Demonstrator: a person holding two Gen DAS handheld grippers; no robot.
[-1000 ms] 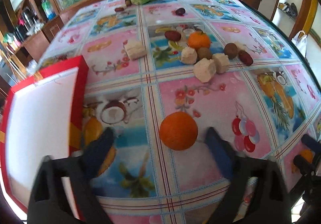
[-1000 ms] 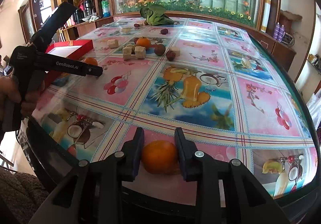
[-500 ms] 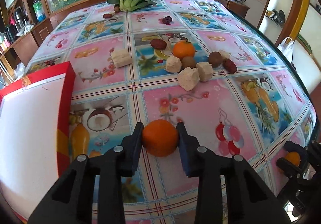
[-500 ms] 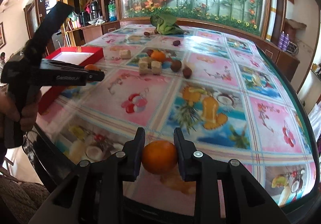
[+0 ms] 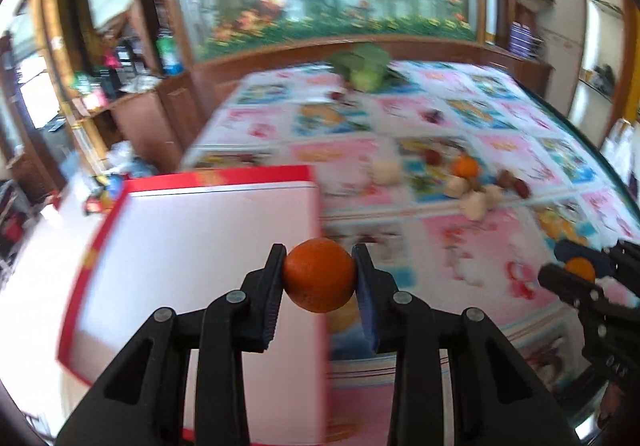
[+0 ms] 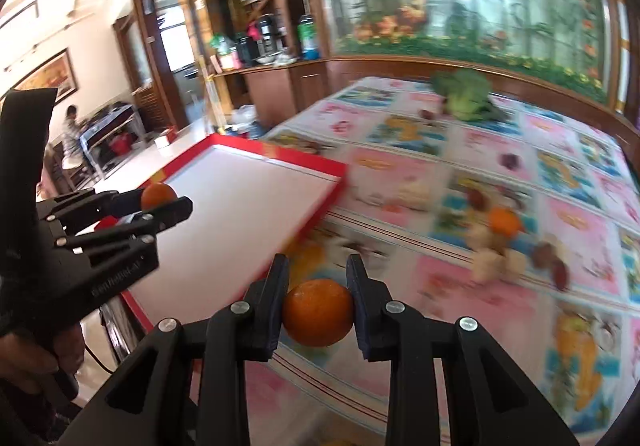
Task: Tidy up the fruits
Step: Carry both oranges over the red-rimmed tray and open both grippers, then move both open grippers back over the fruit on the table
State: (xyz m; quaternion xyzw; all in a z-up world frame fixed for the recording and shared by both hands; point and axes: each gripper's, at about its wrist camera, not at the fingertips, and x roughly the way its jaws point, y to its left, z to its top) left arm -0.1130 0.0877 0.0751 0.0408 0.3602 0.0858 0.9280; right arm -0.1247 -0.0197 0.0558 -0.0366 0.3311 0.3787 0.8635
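Observation:
My left gripper [image 5: 319, 275] is shut on an orange [image 5: 319, 275] and holds it in the air over the right edge of a red box with a white inside [image 5: 192, 246]. My right gripper [image 6: 317, 311] is shut on a second orange [image 6: 317, 311], lifted above the table just right of the red box [image 6: 240, 214]. In the right wrist view the left gripper [image 6: 160, 202] with its orange [image 6: 157, 195] hangs over the box's left part. In the left wrist view the right gripper [image 5: 580, 272] shows at the right edge. A third orange [image 5: 465, 167] lies among the food pieces.
On the patterned tablecloth [image 6: 460, 286] lie pale food cubes [image 5: 474, 202], brown and dark red fruits [image 5: 520, 186] and a green vegetable [image 5: 366, 72] at the far end. A wooden cabinet [image 6: 272, 94] stands beyond the box. A person's hand [image 6: 24, 350] grips the left tool.
The left gripper closed on its orange, lifted it and carried it left over the red box. The right gripper, holding its orange, rose and moved left toward the box.

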